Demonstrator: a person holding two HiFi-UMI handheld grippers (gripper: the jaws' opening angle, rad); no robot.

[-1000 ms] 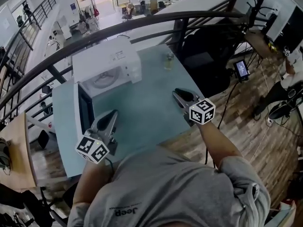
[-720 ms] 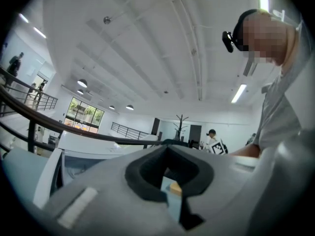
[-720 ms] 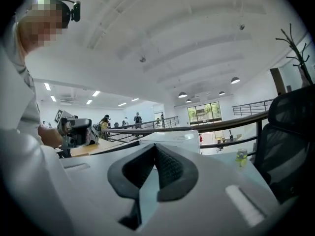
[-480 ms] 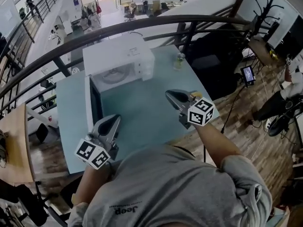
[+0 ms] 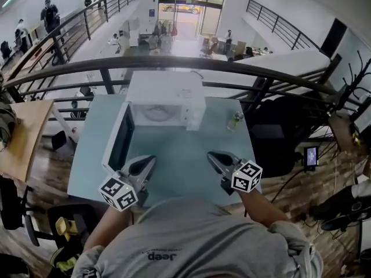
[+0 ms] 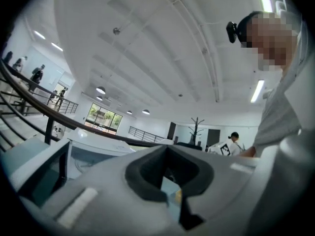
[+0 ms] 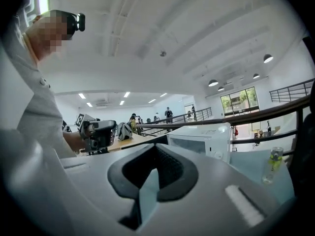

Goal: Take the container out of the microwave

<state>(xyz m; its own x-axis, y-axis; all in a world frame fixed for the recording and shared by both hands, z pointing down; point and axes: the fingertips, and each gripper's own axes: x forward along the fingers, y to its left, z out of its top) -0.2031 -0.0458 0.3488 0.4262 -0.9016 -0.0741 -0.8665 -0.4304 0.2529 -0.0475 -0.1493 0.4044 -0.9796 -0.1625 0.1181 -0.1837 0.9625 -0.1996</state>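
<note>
The view has swung round, so the microwave (image 5: 165,97) now sits at upper centre instead of upper left, and the right tongs (image 5: 213,155) have turned to point at it. These and the left tongs (image 5: 149,160) are both closed and empty, low over the surface (image 5: 179,149). The door (image 5: 117,139) stands wide open at left, giving access to what looks like the pale round container (image 5: 156,113) inside.

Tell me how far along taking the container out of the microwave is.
Done: the door of the microwave stands open. In hand: nothing; the left claw and right claw are shut and empty, over the table, short of the microwave. Left: reach in, grip the pale container inside, bring it out.
</note>
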